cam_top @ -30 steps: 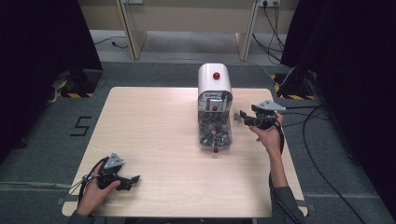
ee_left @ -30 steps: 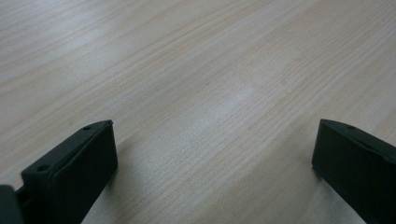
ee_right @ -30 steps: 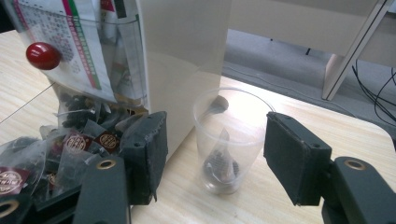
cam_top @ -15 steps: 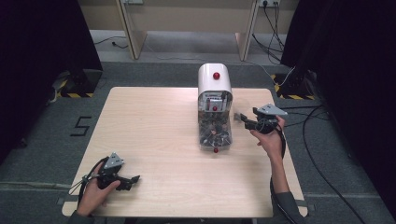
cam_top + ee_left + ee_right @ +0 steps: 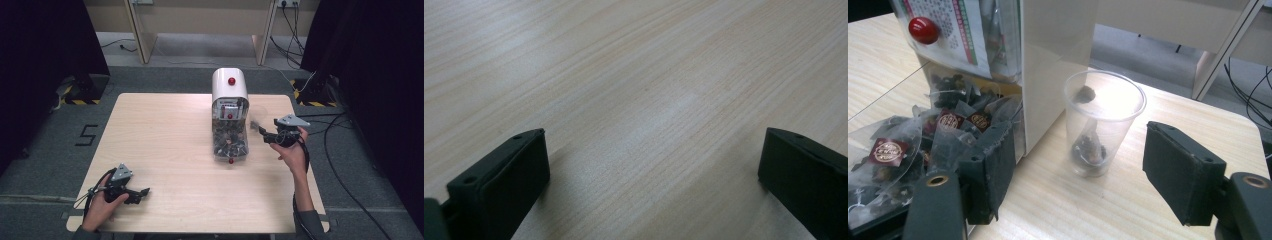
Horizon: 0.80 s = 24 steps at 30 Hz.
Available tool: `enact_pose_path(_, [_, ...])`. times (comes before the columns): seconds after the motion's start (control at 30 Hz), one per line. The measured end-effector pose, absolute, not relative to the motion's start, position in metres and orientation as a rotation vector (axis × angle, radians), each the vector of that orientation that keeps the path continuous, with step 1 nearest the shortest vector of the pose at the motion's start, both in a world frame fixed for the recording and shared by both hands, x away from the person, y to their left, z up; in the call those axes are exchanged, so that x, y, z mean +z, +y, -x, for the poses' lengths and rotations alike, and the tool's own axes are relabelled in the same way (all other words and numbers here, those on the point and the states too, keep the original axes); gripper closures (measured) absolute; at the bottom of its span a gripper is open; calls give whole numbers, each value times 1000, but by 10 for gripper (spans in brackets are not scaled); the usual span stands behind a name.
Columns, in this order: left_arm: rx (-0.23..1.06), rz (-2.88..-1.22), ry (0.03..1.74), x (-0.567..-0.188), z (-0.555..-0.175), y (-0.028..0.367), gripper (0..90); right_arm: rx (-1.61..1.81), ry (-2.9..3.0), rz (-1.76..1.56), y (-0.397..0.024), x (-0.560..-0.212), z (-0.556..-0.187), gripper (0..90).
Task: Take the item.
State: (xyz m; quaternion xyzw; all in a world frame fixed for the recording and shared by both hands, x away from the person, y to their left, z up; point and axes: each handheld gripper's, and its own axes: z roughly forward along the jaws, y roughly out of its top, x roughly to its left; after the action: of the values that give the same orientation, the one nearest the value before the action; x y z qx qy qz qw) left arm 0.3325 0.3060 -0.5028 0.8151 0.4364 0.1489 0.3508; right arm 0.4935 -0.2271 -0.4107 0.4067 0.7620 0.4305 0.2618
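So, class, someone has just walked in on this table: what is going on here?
A person sits at a wooden table with a two-jaw gripper in each hand. The right gripper is beside a white dispenser whose clear front is full of tea bags. Its jaws have just been opening, and a clear plastic cup with a tea bag in it stands upright on the table just beyond them, untouched. The left gripper rests open near the table's near left corner, holding nothing.

Dim surroundings, soft overhead light, slightly blurry frames
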Motion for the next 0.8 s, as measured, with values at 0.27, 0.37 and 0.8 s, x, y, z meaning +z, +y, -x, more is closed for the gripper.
enact_pose_path(0.27, [386,-2111,1130,-503,-332,306,0,1150,2083,-1098,-225,-414,-490,289])
enact_pose_path(0.37, [386,-2110,1130,-503,-332,306,0,1143,2084,-1102,-226,-416,-488,287])
enact_pose_path(0.8, [385,-2111,1130,-503,-332,306,0,1115,2123,-1095,-221,-421,-480,274])
